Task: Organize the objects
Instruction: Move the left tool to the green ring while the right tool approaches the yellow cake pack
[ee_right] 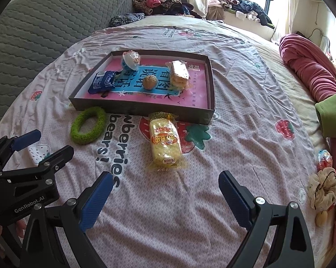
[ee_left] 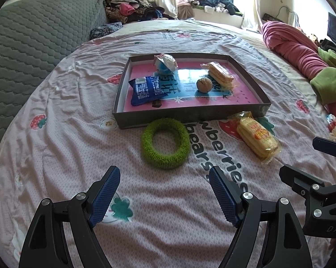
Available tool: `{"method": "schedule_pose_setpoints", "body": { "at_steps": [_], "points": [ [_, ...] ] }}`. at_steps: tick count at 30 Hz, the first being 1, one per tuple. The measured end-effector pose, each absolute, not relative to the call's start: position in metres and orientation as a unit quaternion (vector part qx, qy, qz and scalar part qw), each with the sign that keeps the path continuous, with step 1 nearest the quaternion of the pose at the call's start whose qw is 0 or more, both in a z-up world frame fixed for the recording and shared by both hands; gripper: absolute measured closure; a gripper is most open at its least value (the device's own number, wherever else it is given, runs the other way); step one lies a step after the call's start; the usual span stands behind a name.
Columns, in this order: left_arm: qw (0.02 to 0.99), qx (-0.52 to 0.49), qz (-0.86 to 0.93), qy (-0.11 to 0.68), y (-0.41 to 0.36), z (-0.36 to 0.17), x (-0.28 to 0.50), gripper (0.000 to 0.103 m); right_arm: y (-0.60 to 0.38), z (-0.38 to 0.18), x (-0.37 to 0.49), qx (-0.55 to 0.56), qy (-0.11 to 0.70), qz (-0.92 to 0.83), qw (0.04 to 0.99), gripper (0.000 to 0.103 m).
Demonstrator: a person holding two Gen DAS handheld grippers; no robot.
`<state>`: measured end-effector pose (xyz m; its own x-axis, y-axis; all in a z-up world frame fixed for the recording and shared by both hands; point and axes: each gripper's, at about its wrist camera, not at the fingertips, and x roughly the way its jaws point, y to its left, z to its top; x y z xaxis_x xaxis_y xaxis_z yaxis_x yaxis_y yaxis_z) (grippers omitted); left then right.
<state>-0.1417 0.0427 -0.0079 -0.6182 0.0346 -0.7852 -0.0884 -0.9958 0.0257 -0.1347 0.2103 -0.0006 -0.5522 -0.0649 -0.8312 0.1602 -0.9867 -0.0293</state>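
Both tools hang over the pink bedsheet with nothing in them: the left gripper has its blue pads spread wide, and the right gripper is just as far apart. The shallow dark box sits further off on the bed, and two things lie outside it, just beside its near wall: the fuzzy green ring to the left and the yellow cracker pack to the right.

Each tool seems lined up with its own target (ring ahead of the left, pack ahead of the right). I'd say the pack wants pinching across its narrow width, low enough to catch the wrapper body and not just the crinkly end. The ring should be taken through one side of its loop.

Counting what's in the box: one blue packet, one clear-wrapped blue-and-white ball, one brown walnut-like ball, one wafer pack. Outside: one ring, one cracker pack.
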Motion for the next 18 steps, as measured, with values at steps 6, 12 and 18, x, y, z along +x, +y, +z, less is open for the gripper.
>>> {"method": "schedule_pose_setpoints", "body": {
  "at_steps": [6,12,18],
  "points": [
    [0.036,-0.437,0.898,0.031,0.044,-0.012,-0.151,0.020,0.212,-0.005,-0.143,0.470,0.051,-0.879,0.064,0.007],
    [0.039,-0.439,0.897,0.035,0.049,-0.017,-0.162,0.020,0.214,-0.012,-0.153,0.474,0.050,-0.877,0.061,0.007],
    [0.040,-0.443,0.895,0.041,0.055,-0.024,-0.174,0.020,0.218,-0.020,-0.166,0.480,0.050,-0.874,0.058,0.007]
  ]
}}
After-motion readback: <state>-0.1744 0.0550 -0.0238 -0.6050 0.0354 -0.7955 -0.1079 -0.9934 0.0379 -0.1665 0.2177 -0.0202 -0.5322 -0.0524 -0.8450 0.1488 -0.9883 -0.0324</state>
